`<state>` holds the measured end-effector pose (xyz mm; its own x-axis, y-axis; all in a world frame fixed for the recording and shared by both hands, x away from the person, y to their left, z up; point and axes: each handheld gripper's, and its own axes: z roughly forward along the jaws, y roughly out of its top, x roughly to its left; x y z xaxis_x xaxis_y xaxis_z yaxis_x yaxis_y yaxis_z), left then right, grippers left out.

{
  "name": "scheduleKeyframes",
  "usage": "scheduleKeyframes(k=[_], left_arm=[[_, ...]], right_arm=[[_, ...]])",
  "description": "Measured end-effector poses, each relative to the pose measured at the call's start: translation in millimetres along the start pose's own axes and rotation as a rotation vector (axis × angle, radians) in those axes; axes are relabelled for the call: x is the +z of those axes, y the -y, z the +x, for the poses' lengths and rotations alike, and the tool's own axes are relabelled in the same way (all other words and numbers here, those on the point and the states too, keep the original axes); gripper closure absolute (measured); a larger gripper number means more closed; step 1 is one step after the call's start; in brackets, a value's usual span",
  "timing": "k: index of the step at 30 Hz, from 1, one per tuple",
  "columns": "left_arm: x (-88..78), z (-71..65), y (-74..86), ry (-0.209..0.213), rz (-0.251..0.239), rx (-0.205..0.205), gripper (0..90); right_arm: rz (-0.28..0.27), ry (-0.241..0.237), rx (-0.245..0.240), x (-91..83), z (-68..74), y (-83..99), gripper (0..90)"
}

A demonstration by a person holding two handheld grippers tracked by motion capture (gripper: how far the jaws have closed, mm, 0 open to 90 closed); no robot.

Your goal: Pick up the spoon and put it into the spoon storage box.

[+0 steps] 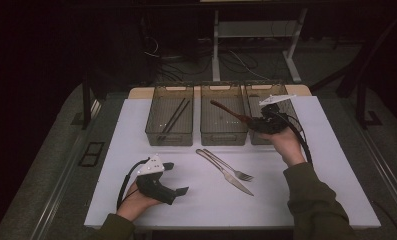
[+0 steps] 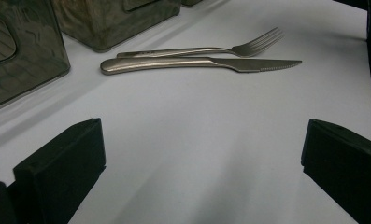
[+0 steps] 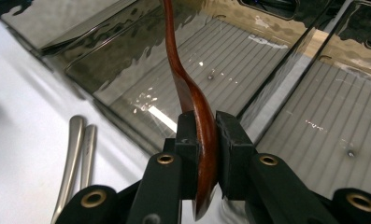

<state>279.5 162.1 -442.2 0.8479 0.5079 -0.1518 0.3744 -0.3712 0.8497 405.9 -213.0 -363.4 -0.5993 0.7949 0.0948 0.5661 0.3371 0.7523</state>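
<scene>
Here, at the left of the bench (image 1: 136,210), the left gripper (image 1: 172,177) rests low in the person's left hand (image 1: 136,200), its jaws spread wide and grasping nothing. In the left gripper view the two black jaws stand well apart with bare white bench between them; the knife (image 2: 197,64) and fork (image 2: 206,49) lie side by side farther ahead, well clear of the jaws.

Behind, three smoky bins stand in a row. The left bin (image 1: 169,131) holds dark chopsticks (image 1: 175,116). The middle bin (image 1: 223,134) lies under the spoon's handle. The right bin (image 1: 266,92) stands next to it, with the right gripper over its near part.

In the middle of the bench, the knife (image 1: 225,172) and fork (image 1: 231,167) lie close together, slanting toward the near right.

At the right, the right gripper (image 1: 258,122) is clenched on the wooden spoon (image 1: 228,112). In the right gripper view the spoon (image 3: 192,107) stands edge-on between the jaws: its bowl end is pinched by both pads, with its tip poking out just below them, and the slim handle rises up and away over the middle bin (image 3: 211,60). In the high view the handle slants up-left from the jaws above that bin, clear of its floor. The right hand (image 1: 286,142) holds the gripper from the near side.
</scene>
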Motion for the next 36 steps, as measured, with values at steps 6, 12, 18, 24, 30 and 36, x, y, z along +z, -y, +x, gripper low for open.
scheduleKeyframes(k=[6,12,18,24,30,36], left_arm=[[-0.1,-0.8,-0.4,0.004,0.003,0.001,0.0],[-0.1,-1.5,-1.2,0.009,0.001,0.008,0.0],[-0.1,-1.9,-1.1,0.011,0.001,0.009,0.0],[0.0,-2.7,-1.4,0.012,0.001,0.009,0.0],[0.3,-2.9,-1.2,0.011,0.004,0.01,0.0],[-0.1,-3.1,-1.3,0.009,0.005,0.013,0.0]], right_arm=[[0.022,0.016,0.017,18.9,2.1,-7.9,79.0],[0.025,0.023,0.045,32.8,2.9,-11.0,78.9],[0.046,0.028,0.047,43.4,5.8,-11.3,78.8],[0.049,0.026,0.045,46.4,6.9,-10.4,71.6],[0.017,0.006,0.021,41.0,7.1,-11.1,64.5],[-0.023,-0.009,0.017,28.3,8.0,-10.7,56.9]])
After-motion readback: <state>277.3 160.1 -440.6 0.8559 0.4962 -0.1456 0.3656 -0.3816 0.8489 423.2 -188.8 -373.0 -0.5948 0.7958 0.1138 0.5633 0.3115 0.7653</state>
